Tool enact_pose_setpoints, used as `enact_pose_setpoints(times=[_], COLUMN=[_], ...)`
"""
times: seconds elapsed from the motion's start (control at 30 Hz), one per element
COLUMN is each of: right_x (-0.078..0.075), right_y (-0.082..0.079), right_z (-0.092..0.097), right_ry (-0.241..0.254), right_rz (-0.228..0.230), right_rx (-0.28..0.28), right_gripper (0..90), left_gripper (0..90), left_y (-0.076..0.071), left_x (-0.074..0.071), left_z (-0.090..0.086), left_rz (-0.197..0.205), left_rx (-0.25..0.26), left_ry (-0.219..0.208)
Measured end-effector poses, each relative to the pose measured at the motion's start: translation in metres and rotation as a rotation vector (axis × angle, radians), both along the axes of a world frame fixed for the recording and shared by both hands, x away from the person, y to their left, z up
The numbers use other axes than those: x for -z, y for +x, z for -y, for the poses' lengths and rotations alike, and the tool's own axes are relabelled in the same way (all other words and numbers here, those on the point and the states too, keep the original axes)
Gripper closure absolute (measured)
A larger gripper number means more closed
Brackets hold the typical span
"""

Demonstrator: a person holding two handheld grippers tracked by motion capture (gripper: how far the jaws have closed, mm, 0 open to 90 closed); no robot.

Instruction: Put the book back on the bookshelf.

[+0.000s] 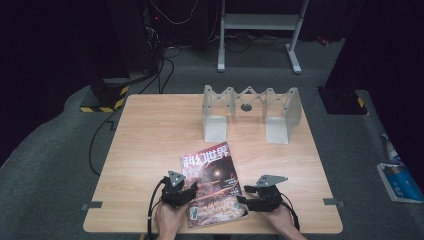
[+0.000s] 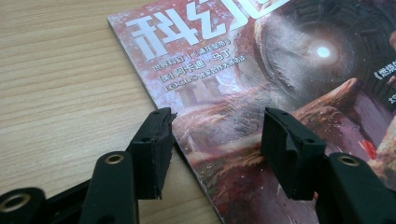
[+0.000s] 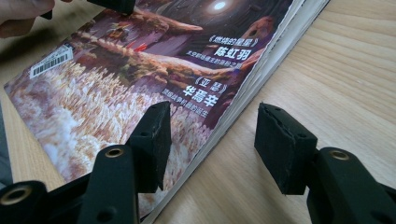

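Magazine (image 1: pixel 214 185) cover — reddish-brown artwork, white title characters, pale grassy lower section, white barcode label. Table (image 1: pixel 155 145) — light wood grain. Both grippers (image 2: pixel 217 140) (image 3: pixel 212 140) — black. Stand (image 1: pixel 250 112) — grey-white.

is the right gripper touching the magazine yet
Cannot tell. In the right gripper view the right gripper straddles the page edge of the magazine with its jaws spread, one over the cover, one over the table, but no gap or contact shows plainly.

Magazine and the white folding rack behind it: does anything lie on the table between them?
No. In the high view, only bare wooden table separates the magazine from the rack.
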State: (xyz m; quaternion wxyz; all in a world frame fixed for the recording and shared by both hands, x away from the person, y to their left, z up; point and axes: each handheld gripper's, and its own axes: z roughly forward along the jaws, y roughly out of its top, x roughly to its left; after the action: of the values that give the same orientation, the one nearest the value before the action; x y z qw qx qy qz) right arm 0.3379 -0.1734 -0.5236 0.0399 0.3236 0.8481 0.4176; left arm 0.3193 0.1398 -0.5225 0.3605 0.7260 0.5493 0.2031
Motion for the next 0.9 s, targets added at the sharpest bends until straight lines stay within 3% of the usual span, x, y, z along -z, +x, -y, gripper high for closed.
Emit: enact_pose_setpoints(times=[0.5, 0.9], right_x=[0.000, 0.000], right_y=[0.005, 0.009], right_z=[0.024, 0.045], right_ry=[0.008, -0.003], right_rz=[0.001, 0.016], right_rx=[0.035, 0.087], right_gripper=[50.4, 53.8], left_gripper=[42.7, 42.6], left_y=[0.007, 0.023], left_x=[0.000, -0.002], left_z=[0.024, 0.053], left_rz=[0.007, -0.010], left_rx=[0.048, 0.110], left_ry=[-0.005, 0.019])
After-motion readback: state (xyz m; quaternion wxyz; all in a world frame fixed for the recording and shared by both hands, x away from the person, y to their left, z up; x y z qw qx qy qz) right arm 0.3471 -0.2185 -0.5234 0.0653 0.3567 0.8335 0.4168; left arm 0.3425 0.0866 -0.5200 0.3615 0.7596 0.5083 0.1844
